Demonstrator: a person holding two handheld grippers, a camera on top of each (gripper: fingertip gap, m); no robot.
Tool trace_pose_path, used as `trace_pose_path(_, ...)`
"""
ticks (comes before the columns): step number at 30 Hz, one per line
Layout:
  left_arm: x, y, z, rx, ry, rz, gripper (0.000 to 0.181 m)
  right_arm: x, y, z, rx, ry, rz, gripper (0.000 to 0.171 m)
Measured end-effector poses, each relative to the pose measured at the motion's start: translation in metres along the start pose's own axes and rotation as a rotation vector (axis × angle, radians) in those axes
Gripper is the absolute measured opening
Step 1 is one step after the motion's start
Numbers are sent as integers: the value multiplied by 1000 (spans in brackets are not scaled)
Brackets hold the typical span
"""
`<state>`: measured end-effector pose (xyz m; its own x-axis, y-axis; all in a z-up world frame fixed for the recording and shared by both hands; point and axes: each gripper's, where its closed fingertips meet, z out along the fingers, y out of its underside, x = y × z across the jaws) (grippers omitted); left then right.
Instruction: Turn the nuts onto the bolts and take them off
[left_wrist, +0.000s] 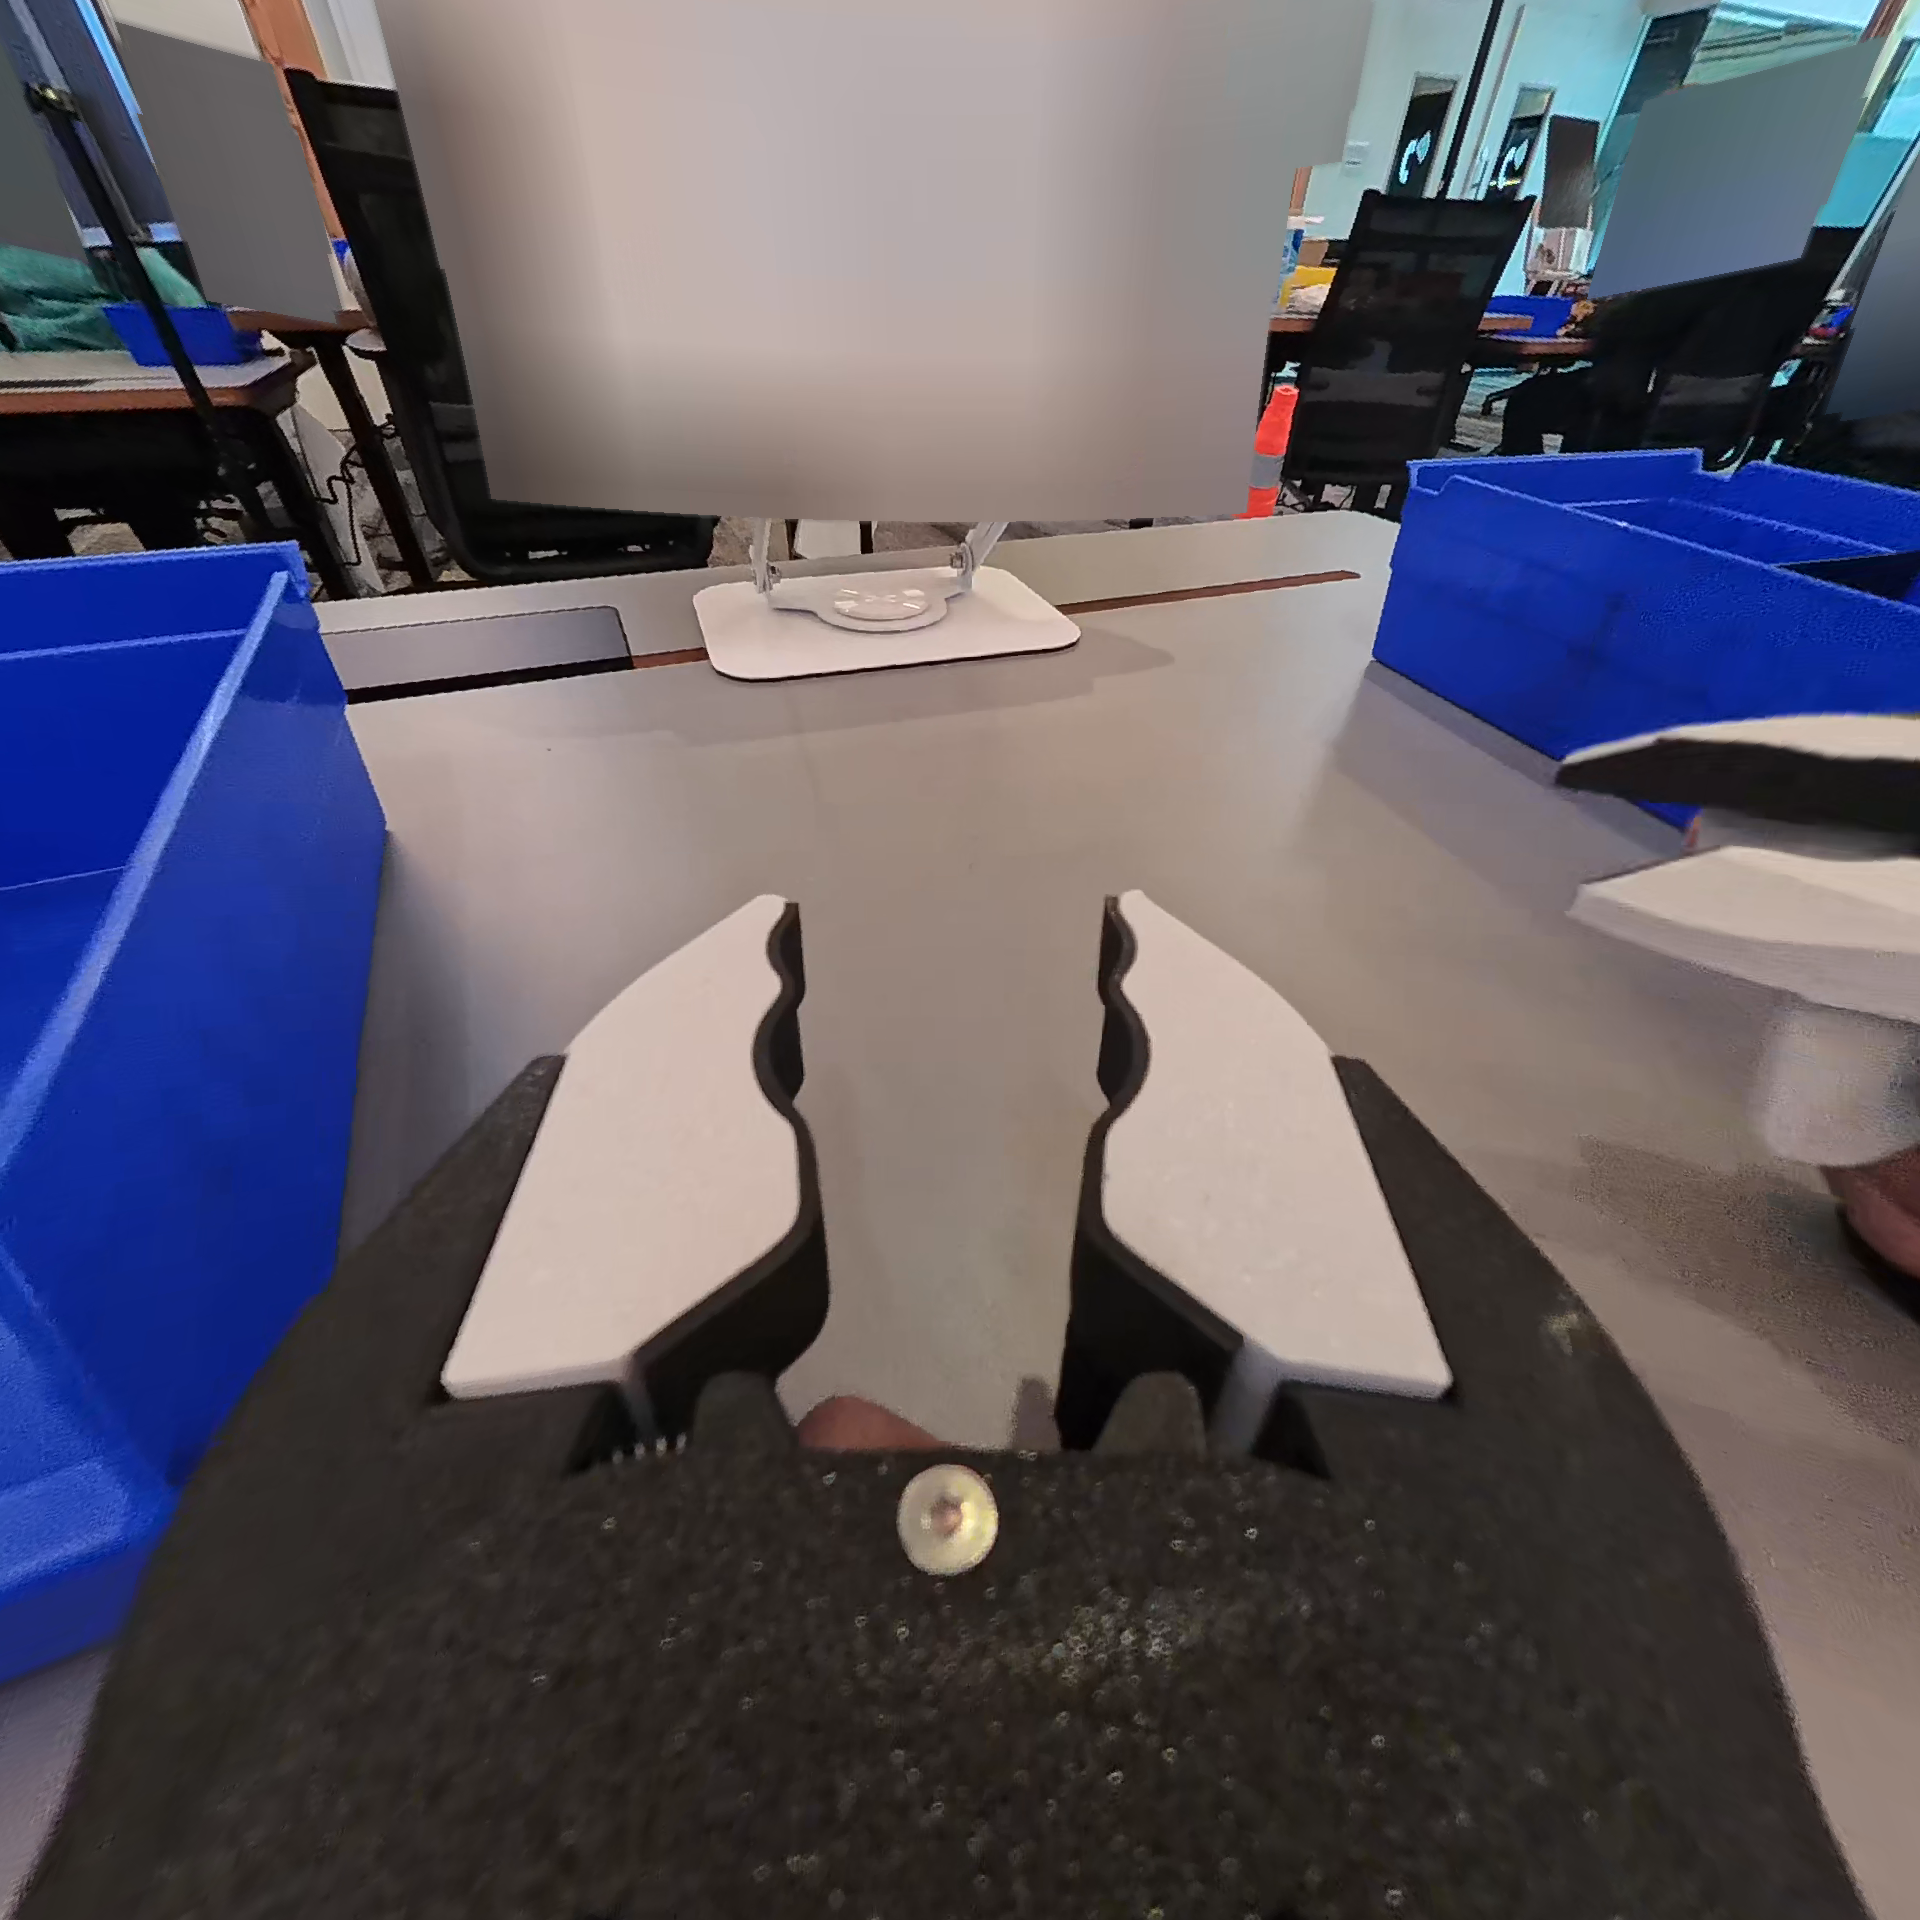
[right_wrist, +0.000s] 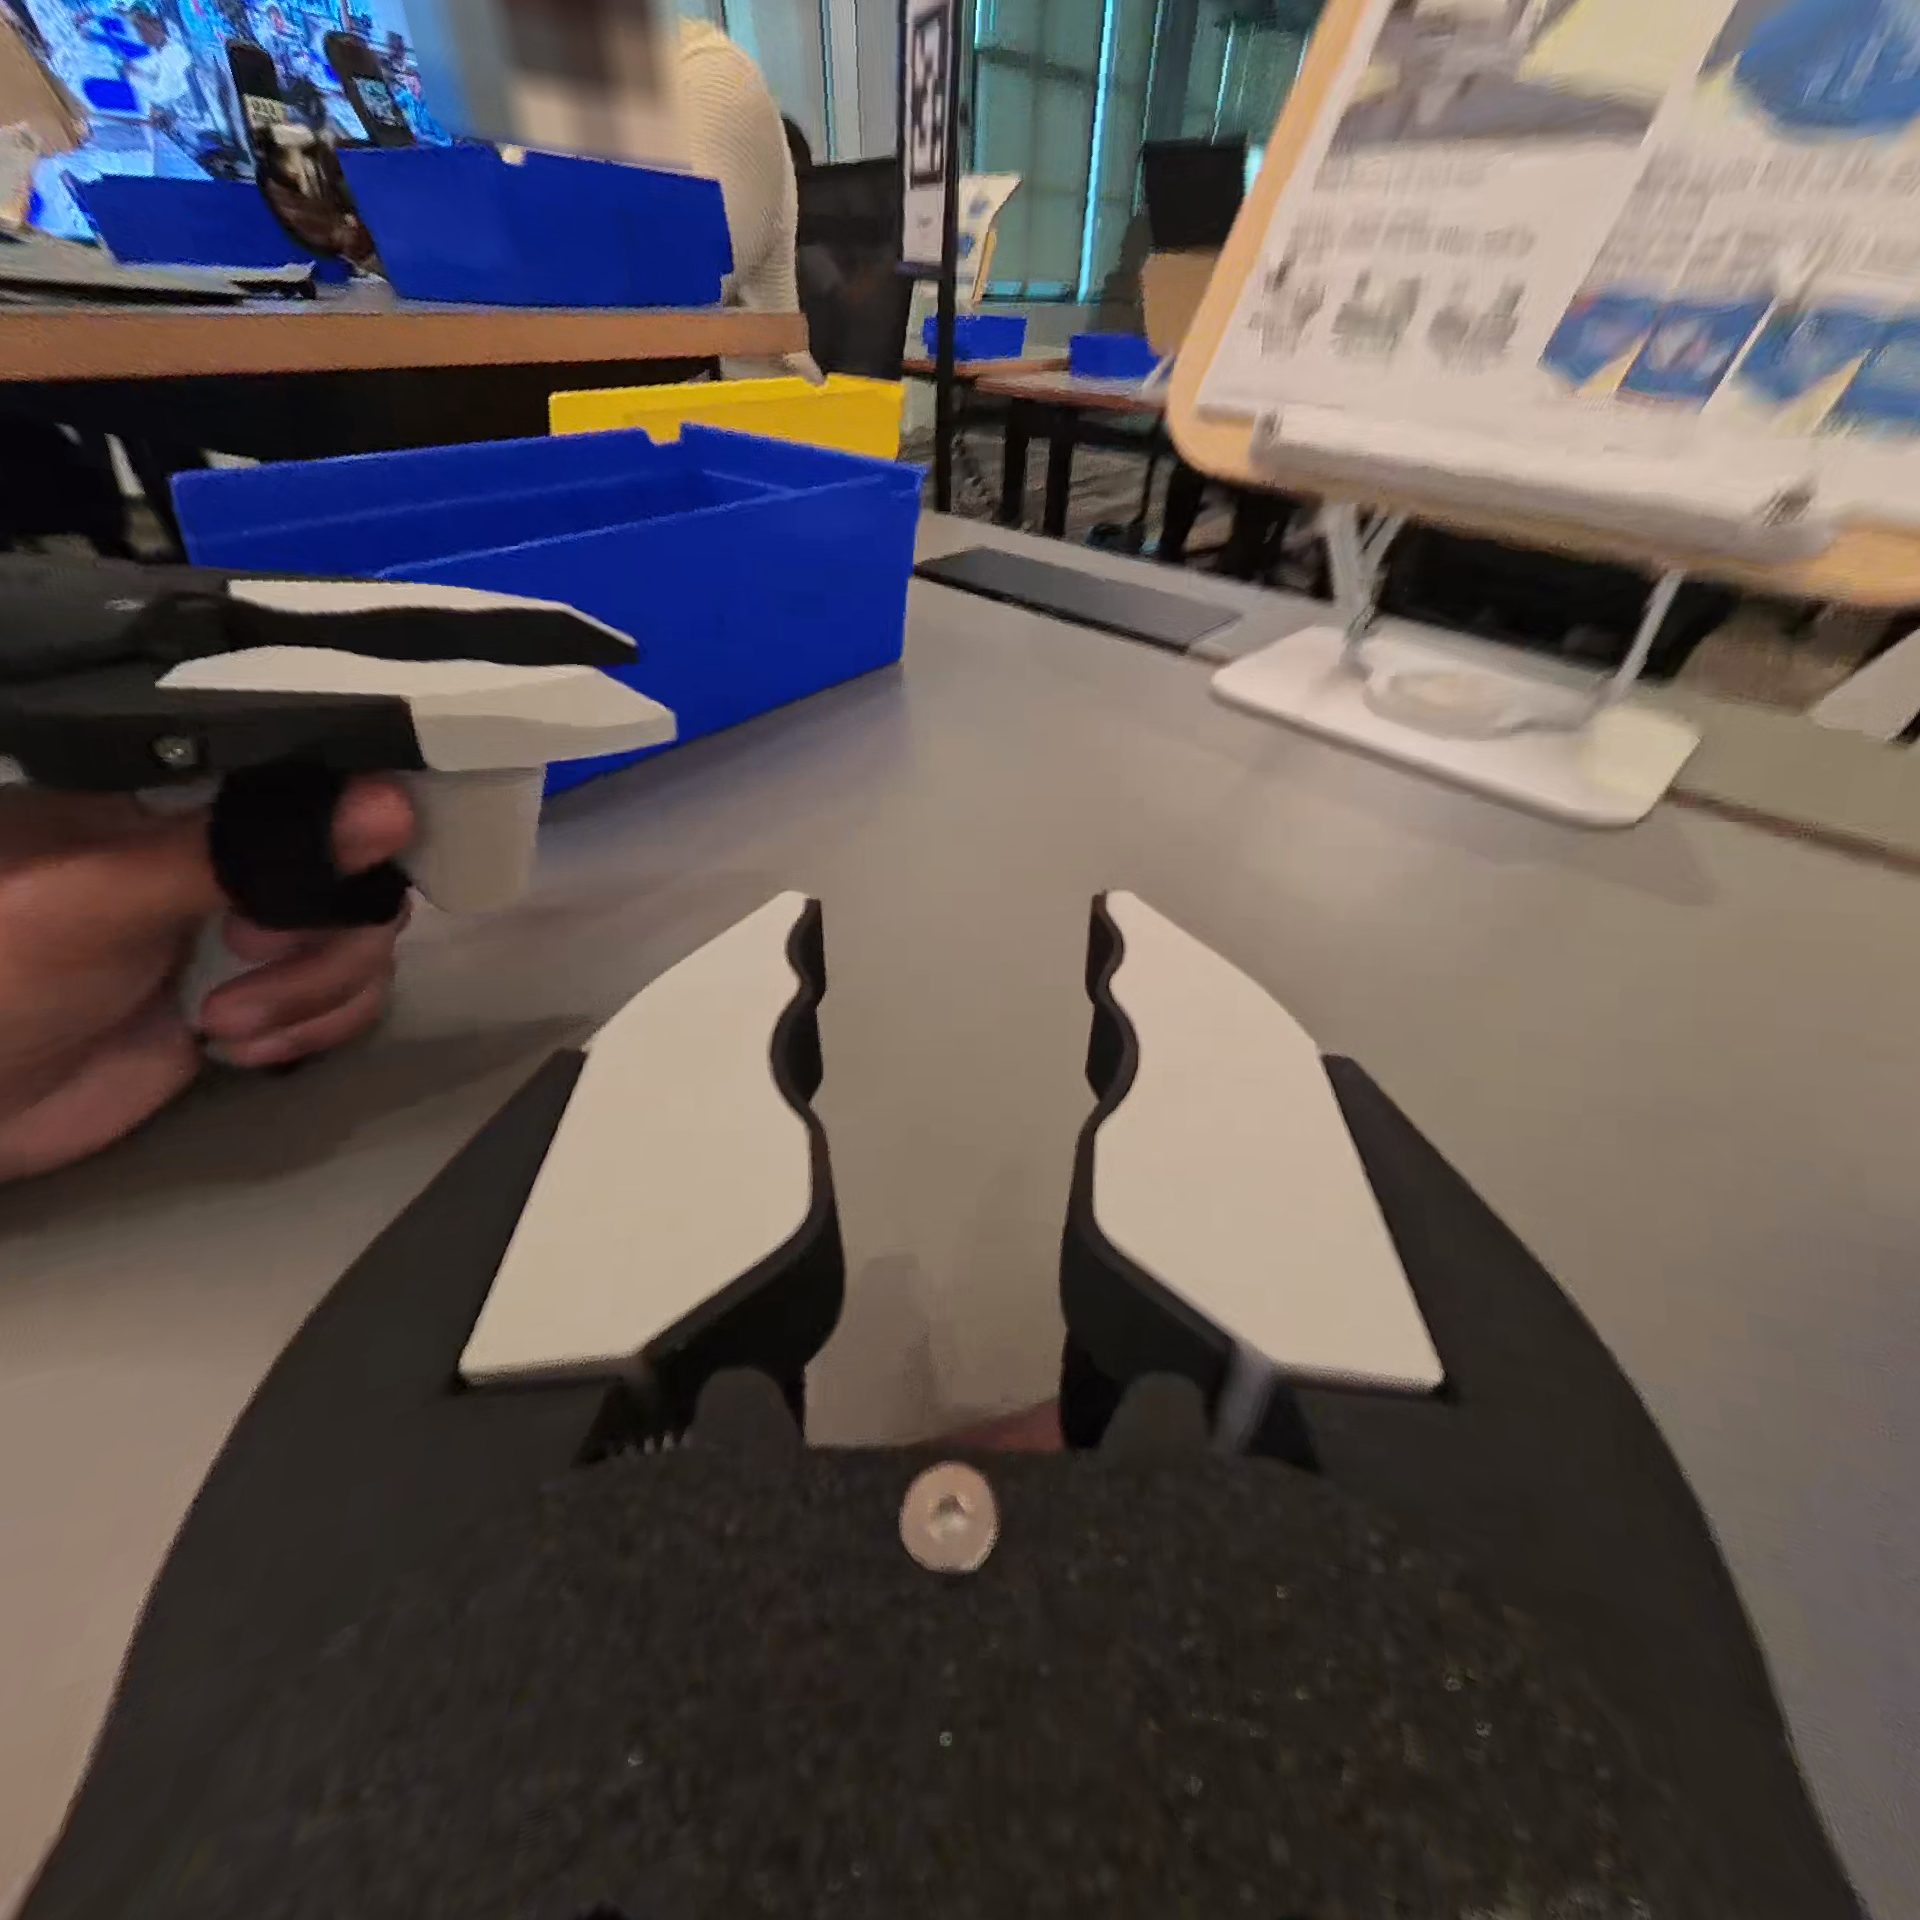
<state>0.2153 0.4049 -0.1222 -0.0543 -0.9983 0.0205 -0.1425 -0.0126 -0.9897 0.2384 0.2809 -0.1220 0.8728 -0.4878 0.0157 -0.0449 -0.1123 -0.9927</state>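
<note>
Hovering spread and empty over the bare grey desk (left_wrist: 935, 790), left tool (left_wrist: 951, 914) and right tool (right_wrist: 951, 914) haven't begun; next likely means reaching into a blue bin (right_wrist: 582, 561) for hardware, none visible.

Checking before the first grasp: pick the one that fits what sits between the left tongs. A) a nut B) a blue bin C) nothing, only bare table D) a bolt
C: the left tongs stand open with only grey table showing in the gap; no nut or bolt is in view.
</note>
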Motion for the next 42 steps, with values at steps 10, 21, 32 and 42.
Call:
trace_pose_path(10, 3, 4, 3, -29, 46, -36, 62, 7, -3, -8, 36, 24, 1, 47)
trace_pose_path(21, -71, -102, -43, -67, -38, 122, 46, 2, -5, -7, 49, 6, -26, 42)
trace_pose_path(32, -227, 25, 30, -999, -72, -48, 51, 2, -6, -7, 61, -33, 20, 38)
trace_pose_path(42, -215, 80, 7, -1227, -4, -13, 45, 1, -6, -9, 63, -45, 24, 34)
